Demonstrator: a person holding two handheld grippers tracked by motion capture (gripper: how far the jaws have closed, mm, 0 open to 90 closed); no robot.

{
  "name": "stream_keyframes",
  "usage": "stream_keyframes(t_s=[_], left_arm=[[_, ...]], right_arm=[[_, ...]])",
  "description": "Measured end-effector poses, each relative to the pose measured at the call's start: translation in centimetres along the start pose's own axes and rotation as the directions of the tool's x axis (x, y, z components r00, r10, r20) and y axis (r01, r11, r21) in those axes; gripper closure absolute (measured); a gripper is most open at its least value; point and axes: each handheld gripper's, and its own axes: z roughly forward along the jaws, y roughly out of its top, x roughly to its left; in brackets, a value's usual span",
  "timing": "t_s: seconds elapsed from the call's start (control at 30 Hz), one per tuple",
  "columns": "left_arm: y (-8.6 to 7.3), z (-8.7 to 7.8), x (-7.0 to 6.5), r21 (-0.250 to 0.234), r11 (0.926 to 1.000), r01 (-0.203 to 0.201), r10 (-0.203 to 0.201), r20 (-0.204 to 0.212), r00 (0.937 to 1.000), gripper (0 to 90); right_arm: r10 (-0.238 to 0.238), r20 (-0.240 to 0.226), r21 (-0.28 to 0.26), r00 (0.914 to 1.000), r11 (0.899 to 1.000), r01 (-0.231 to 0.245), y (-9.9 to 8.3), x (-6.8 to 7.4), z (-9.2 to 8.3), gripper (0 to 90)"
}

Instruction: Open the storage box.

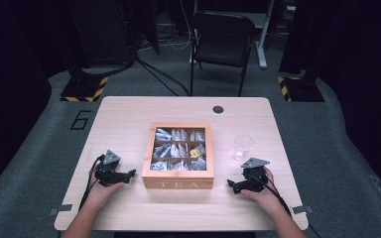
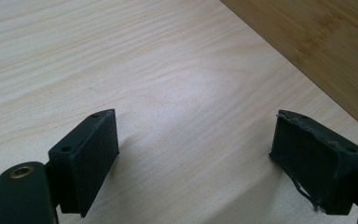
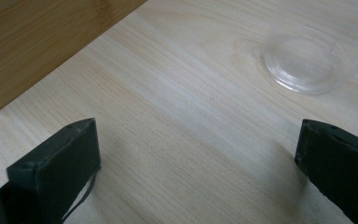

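Note:
A wooden tea box (image 1: 178, 184) marked TEA stands open in the middle of the table, its compartments holding several tea bags (image 1: 178, 148). A clear plastic cup (image 1: 243, 146) stands upright to its right; its base (image 3: 305, 60) appears in the right gripper view. My left gripper (image 1: 129, 173) rests on the table left of the box, open, nothing between its pads (image 2: 95, 158). My right gripper (image 1: 232, 186) rests right of the box, below the cup, also open and empty, pads (image 3: 58, 163) wide apart. The box's side (image 2: 321, 42) shows in the left gripper view, and another box side (image 3: 32, 37) in the right gripper view.
The light wooden table (image 1: 129, 114) has a dark round grommet (image 1: 218, 109) near its far edge. A black chair (image 1: 222, 42) stands beyond the table on grey carpet, with stand bases marked in yellow and black (image 1: 82, 89) at both sides.

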Motion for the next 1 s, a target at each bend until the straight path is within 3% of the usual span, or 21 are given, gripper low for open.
stream_keyframes(t_s=[0.83, 1.0], left_arm=[[-0.10, -0.11, -0.03, -0.011, 0.9999, 0.007, -0.007, -0.012, 0.9999, 16.6], [-0.17, -0.26, 0.07, -0.019, 0.9994, 0.031, -0.031, -0.019, 0.9993, 21.2]], right_arm=[[0.018, 0.007, 0.005, 0.9998, 1.000, -0.018, 0.07, 0.18, 0.00, 0.1], [0.021, 0.011, -0.012, 0.9997, 1.000, -0.021, 0.10, 0.16, -0.06, 7.0]])
